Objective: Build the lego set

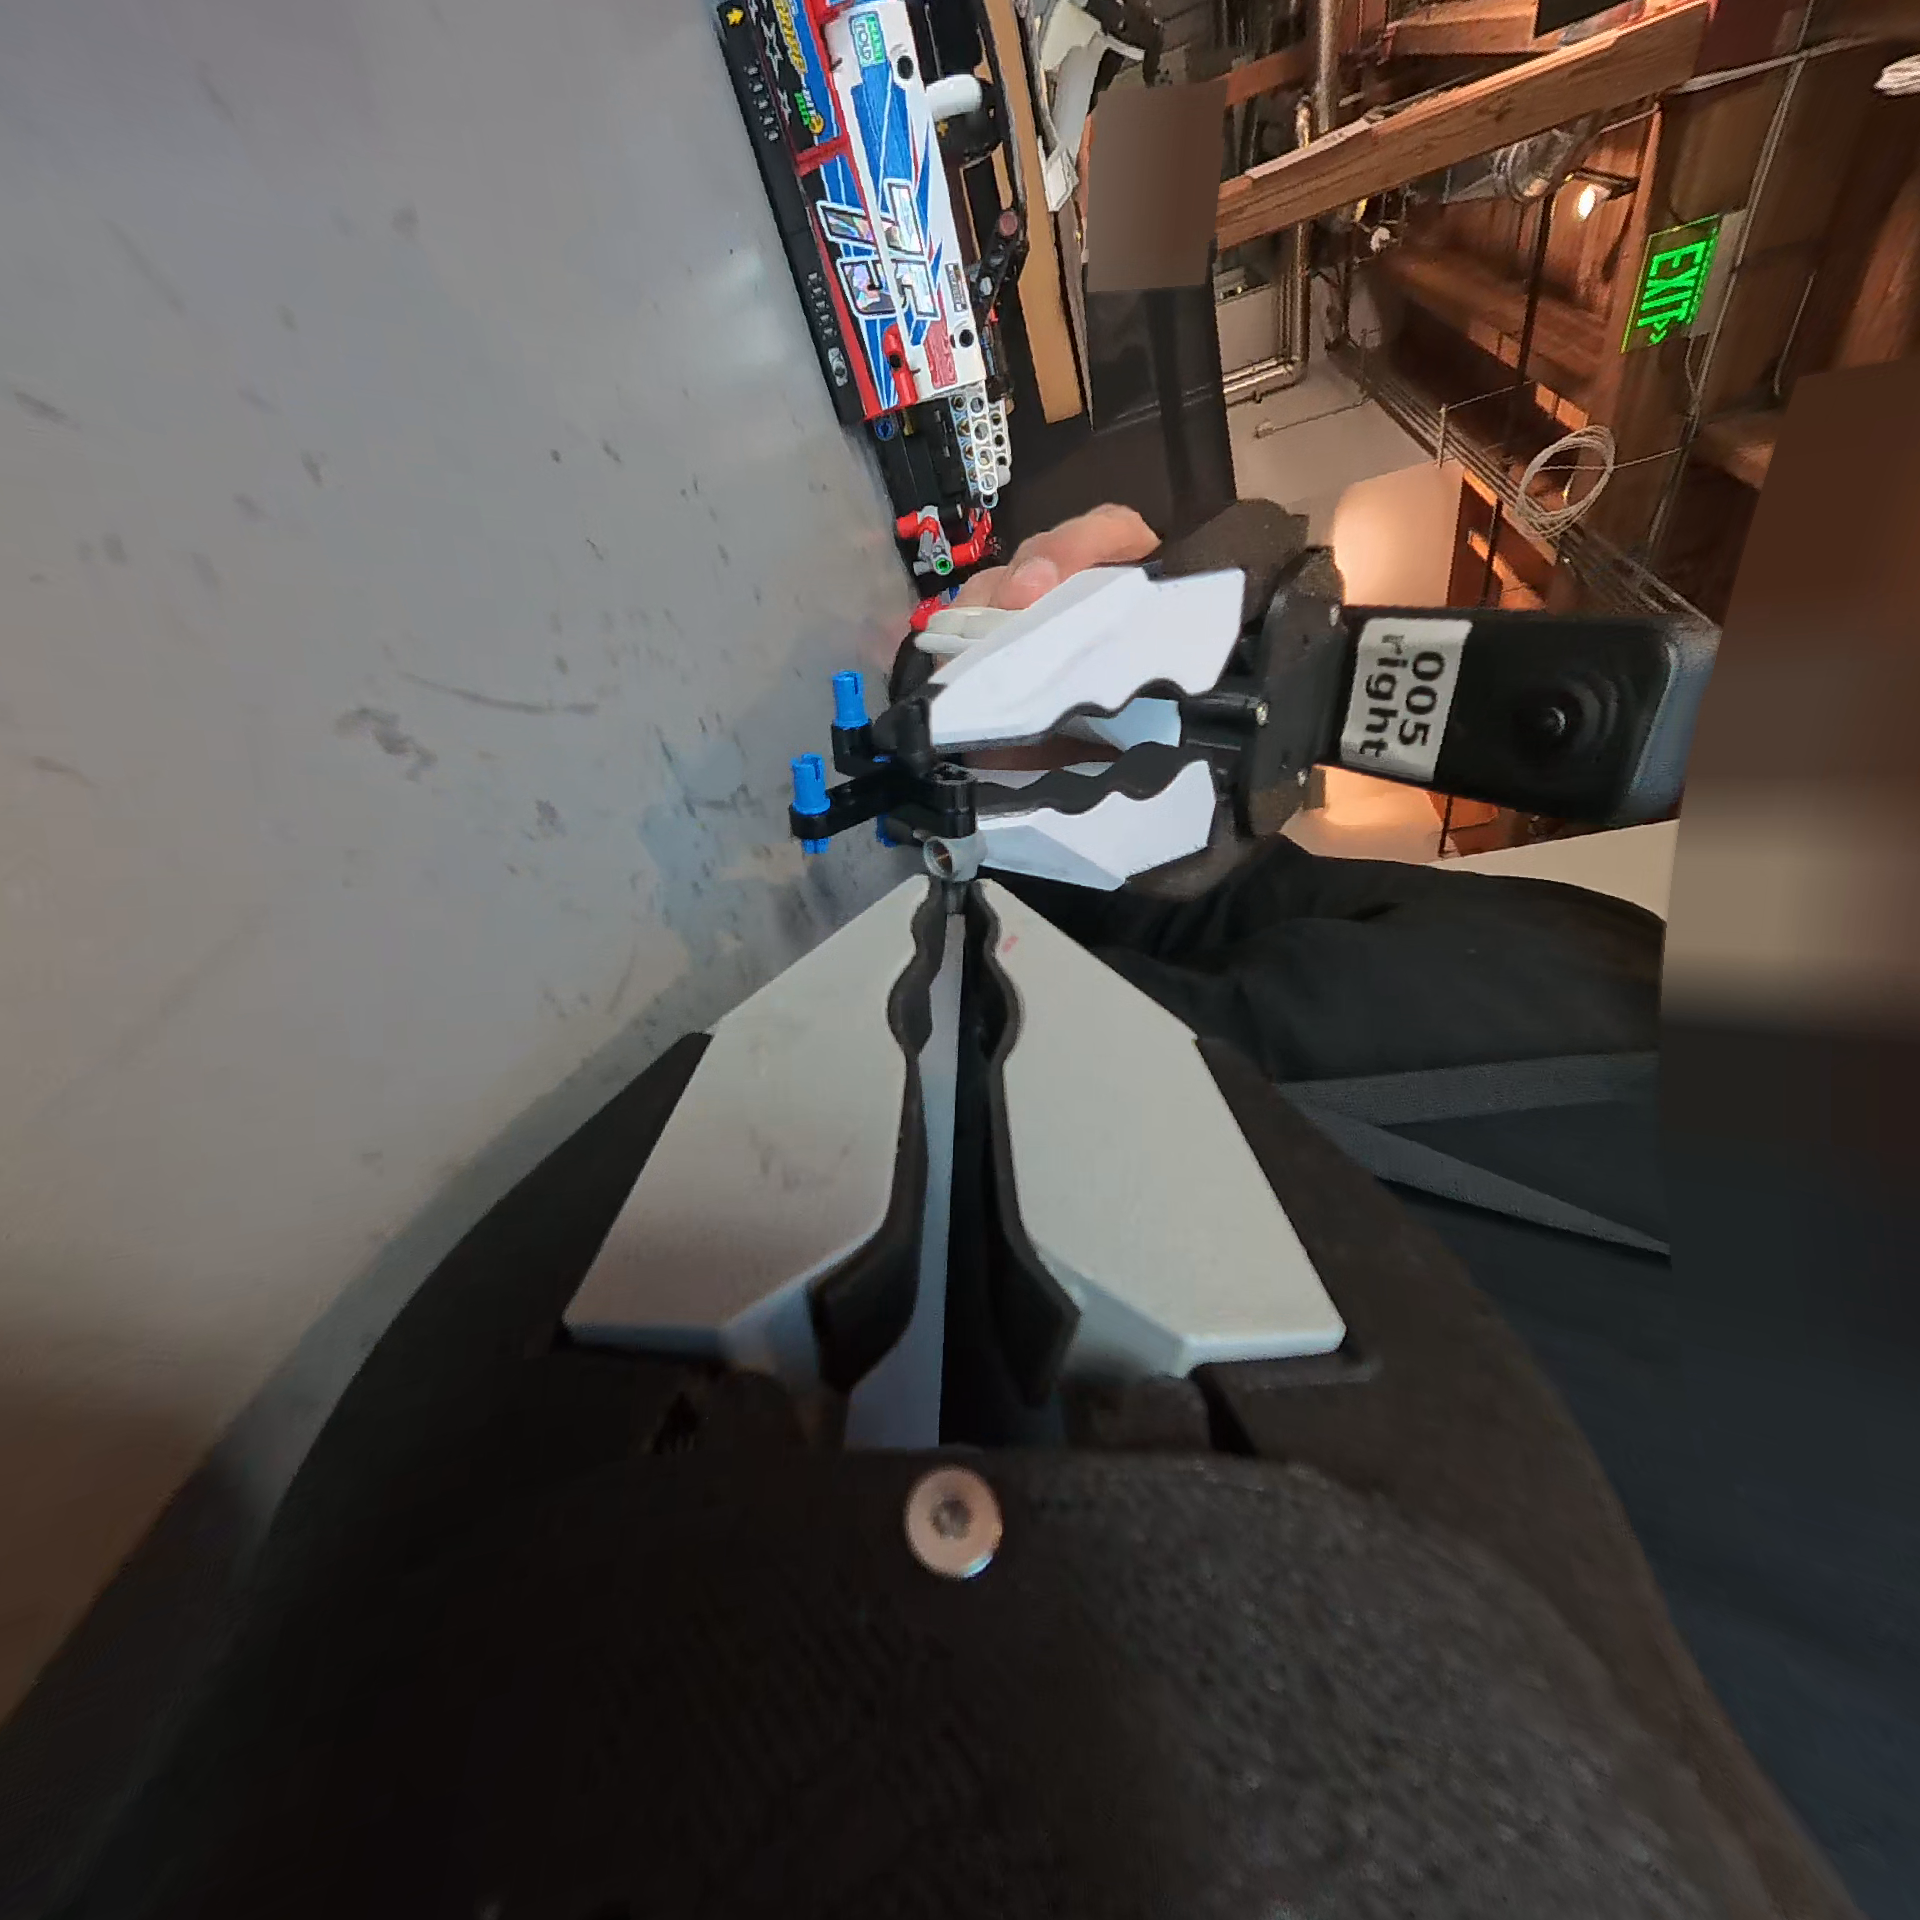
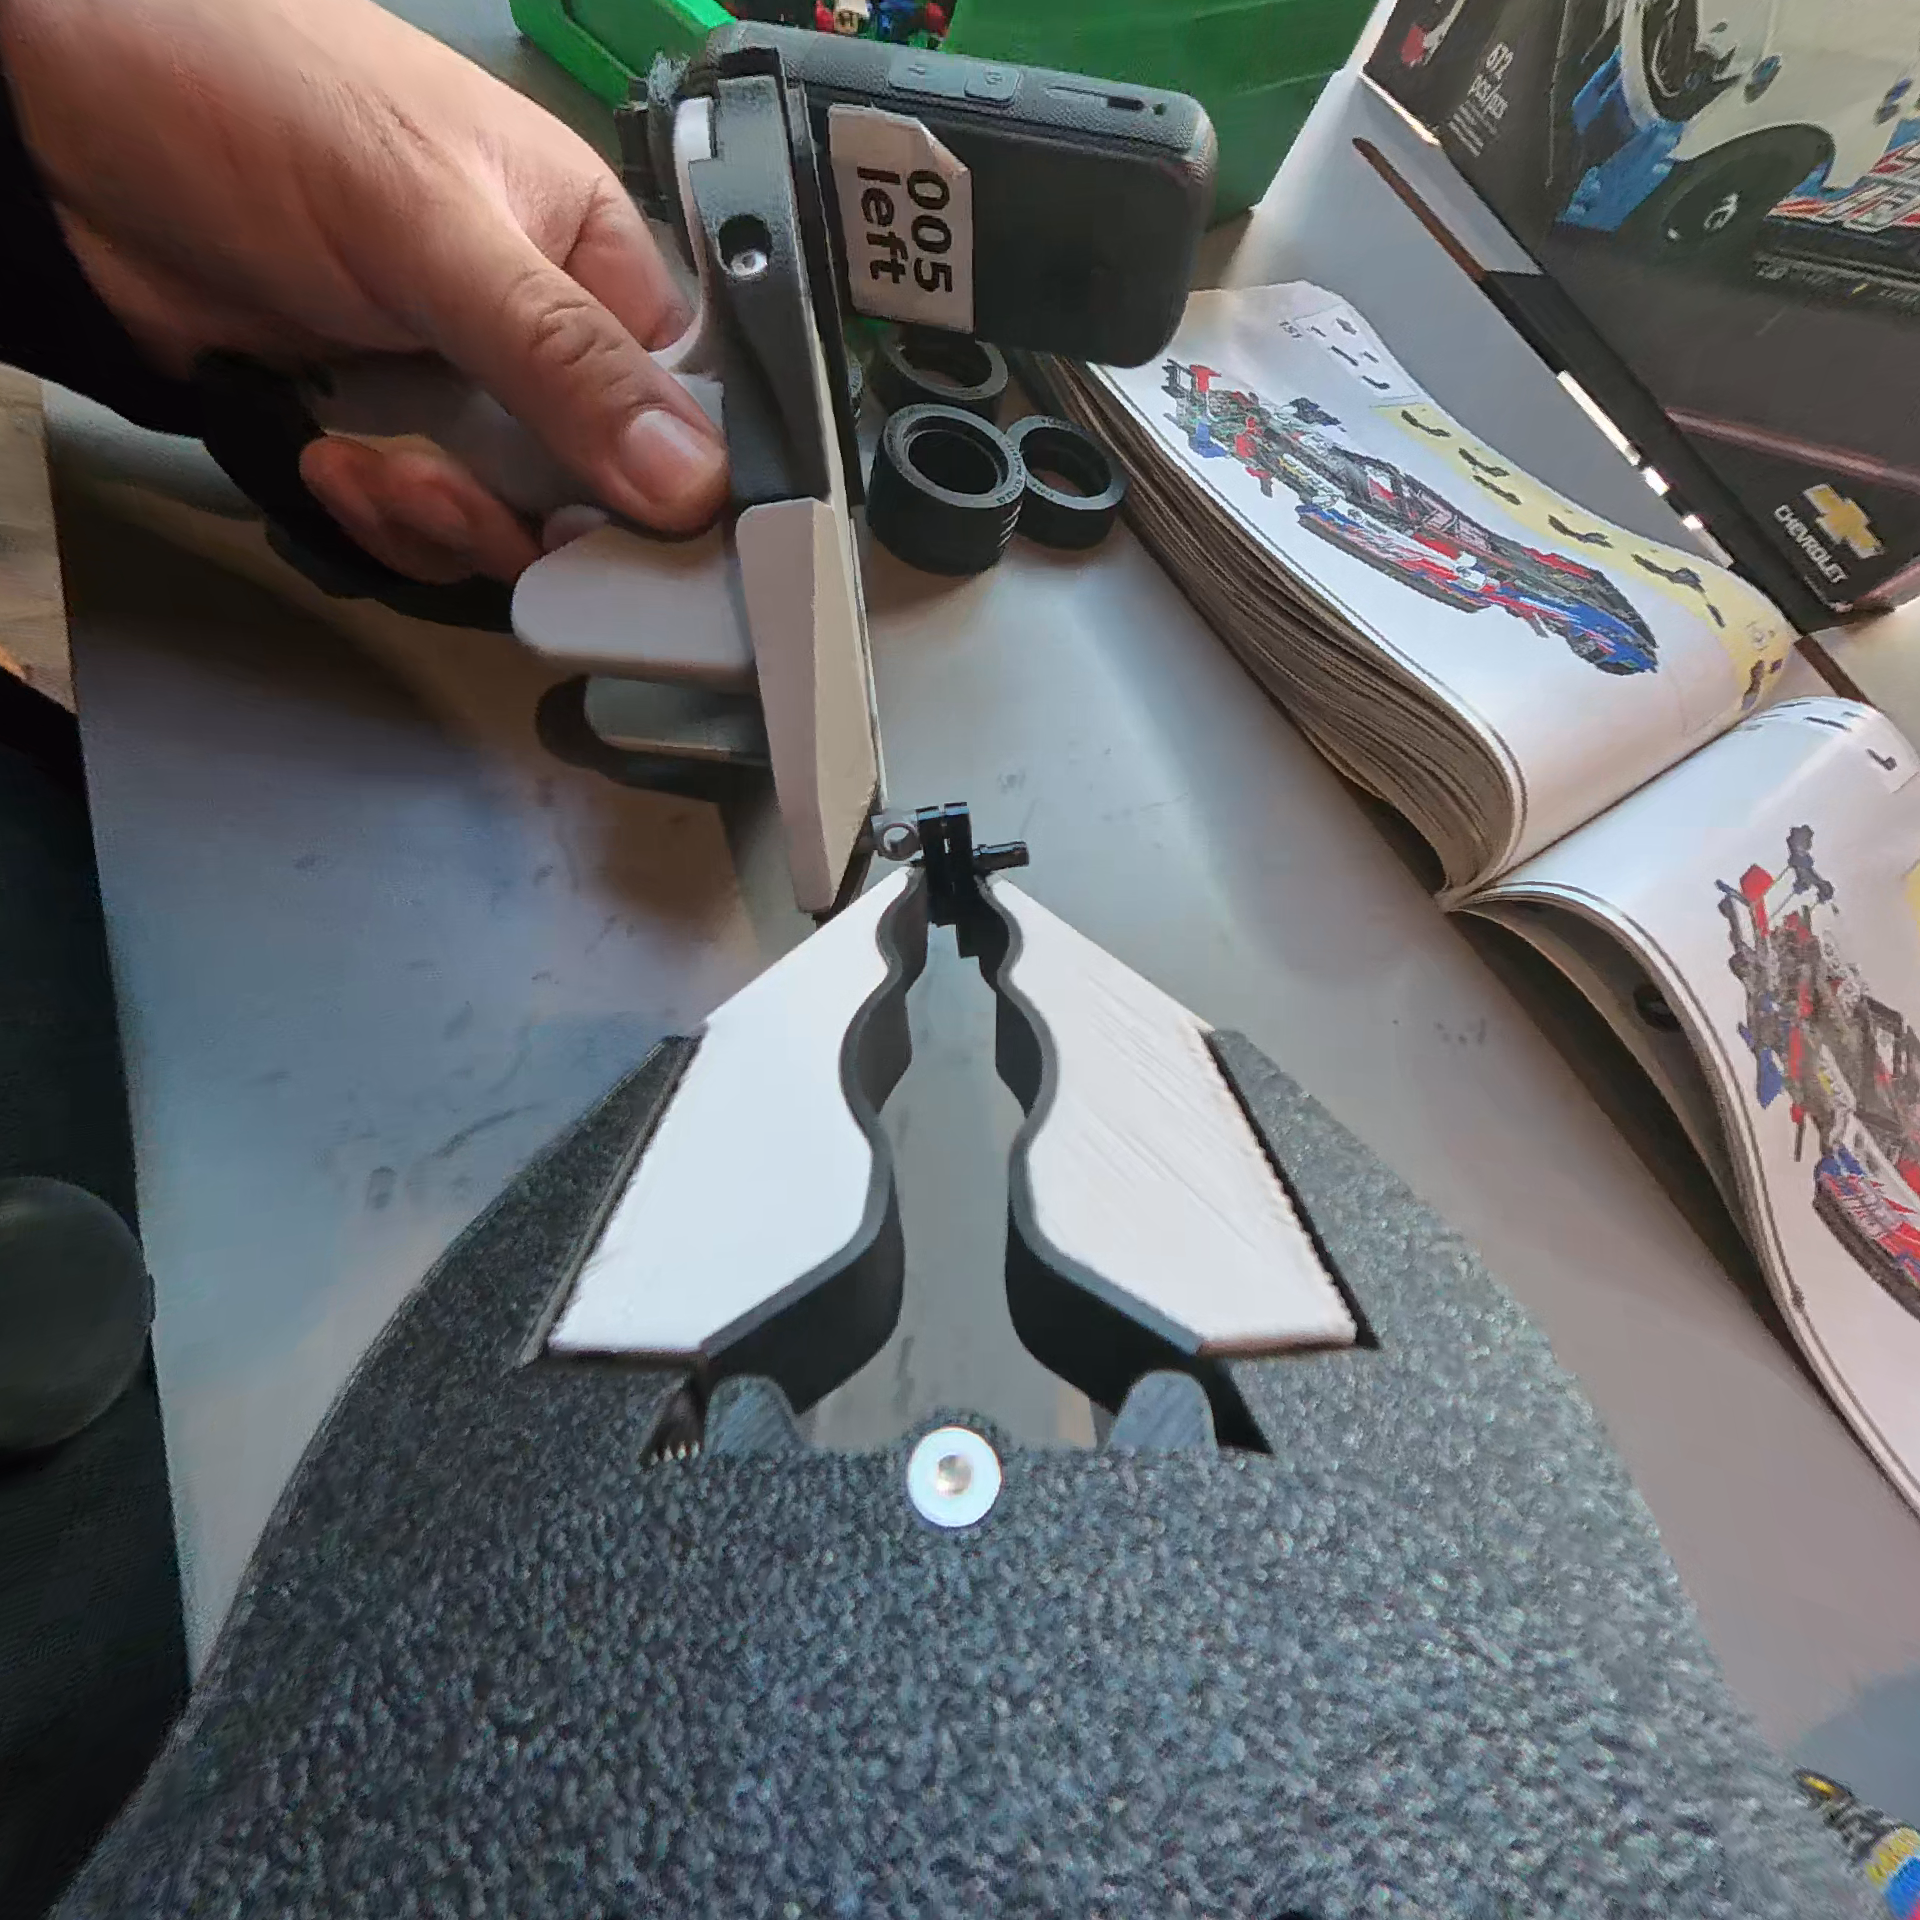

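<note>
Pinched at the fingertips of the right gripper, a small black lego assembly with blue pins is hanging above the grey table. Meeting it from the side, the left gripper is clamping a tiny grey connector, apparently to press it on. Further off, black tyres, an open instruction booklet and the set's box are lying within reach.
</note>
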Demonstrator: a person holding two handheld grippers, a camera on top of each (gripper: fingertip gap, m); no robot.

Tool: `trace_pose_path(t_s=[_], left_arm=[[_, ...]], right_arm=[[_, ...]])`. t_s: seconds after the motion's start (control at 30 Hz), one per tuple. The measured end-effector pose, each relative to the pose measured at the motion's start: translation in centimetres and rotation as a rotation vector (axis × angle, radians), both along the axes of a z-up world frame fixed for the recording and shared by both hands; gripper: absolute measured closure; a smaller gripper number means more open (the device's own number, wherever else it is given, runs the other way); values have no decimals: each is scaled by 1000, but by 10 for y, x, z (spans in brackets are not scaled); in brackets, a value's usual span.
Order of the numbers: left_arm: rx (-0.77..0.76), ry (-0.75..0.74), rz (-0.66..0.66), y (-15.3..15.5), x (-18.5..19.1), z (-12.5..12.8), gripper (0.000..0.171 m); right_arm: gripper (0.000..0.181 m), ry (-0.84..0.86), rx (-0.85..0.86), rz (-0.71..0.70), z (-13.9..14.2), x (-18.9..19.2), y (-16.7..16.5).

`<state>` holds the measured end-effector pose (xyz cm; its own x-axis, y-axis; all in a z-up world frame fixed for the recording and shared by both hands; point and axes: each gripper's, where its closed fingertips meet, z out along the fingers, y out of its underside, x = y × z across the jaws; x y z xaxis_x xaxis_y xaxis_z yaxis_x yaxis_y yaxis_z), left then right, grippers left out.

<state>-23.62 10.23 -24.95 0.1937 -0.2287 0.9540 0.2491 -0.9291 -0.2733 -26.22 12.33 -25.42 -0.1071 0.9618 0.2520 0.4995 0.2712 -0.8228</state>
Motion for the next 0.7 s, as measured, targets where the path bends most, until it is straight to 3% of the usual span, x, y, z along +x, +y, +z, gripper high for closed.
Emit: trace_pose_path(t_s=[0.43,0.53,0.7], left_arm=[[-35,102,-18,-5,1,-15,171],[-15,227,-33,-9,0,-26,170],[328,562,-90,-11,-17,-17,164]], right_arm=[[176,-73,283,161,-11,-1,-5],[175,-96,258,179,-20,-1,-8],[175,-106,175,183,-20,-3,-10]])
